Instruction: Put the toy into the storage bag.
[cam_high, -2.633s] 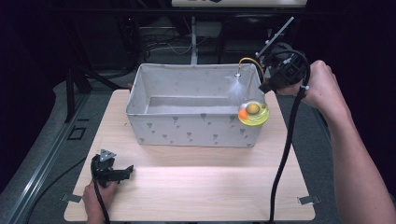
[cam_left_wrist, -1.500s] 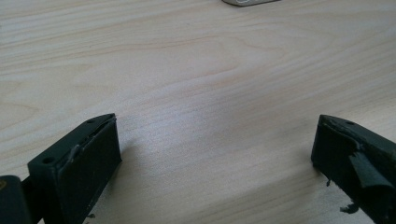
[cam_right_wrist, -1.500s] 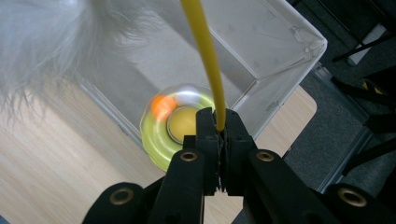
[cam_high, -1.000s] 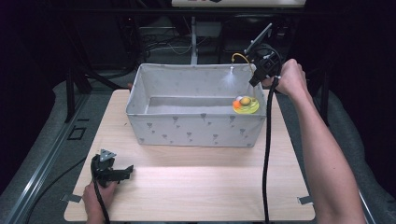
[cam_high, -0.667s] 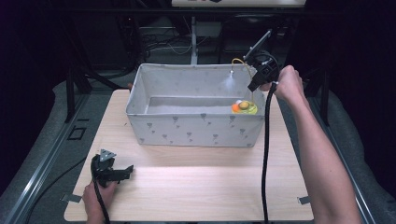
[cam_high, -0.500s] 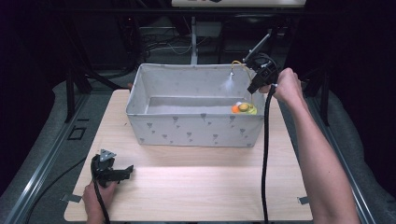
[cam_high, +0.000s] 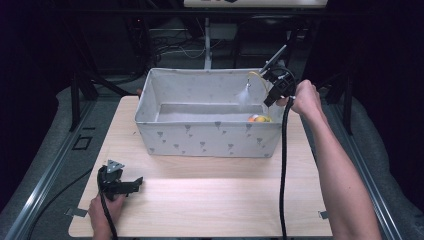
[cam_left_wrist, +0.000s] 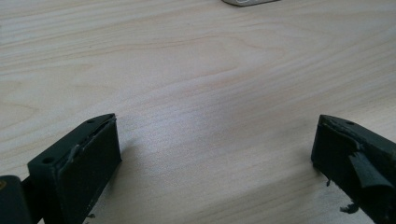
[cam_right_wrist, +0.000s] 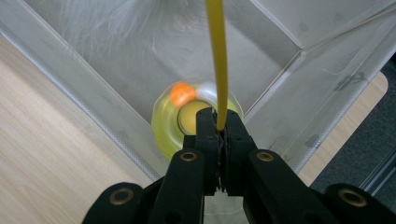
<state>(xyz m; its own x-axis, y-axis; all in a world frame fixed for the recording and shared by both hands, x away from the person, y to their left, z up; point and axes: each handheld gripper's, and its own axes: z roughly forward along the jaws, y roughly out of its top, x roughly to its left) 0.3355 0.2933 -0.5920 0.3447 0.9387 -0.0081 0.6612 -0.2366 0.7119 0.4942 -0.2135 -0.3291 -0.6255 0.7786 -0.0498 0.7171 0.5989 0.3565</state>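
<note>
A yellow ring toy (cam_high: 260, 119) with an orange ball (cam_right_wrist: 182, 94) hangs low inside the right end of a grey fabric bin (cam_high: 210, 140). A thin yellow rod (cam_right_wrist: 217, 56) rises from the toy, and a white feather (cam_high: 244, 94) hangs at its far end. My right gripper (cam_right_wrist: 219, 125) is shut on that rod just above the ring, and it hovers over the bin's right rim (cam_high: 272, 95). My left gripper (cam_high: 136, 181) rests on the wooden table near the front left corner, open, with only bare wood between its jaws (cam_left_wrist: 215, 144).
The bin stands at the back middle of the table (cam_high: 200, 205), and its grey inner wall (cam_right_wrist: 70, 70) is close to the toy. A black cable (cam_high: 284, 165) trails from my right gripper across the table's right side. The bin's pale lower edge (cam_left_wrist: 247, 2) lies ahead of my left gripper.
My right gripper has sunk with the toy, carrying it from above the bin's front right corner down inside the bin. The left gripper has stayed put.
</note>
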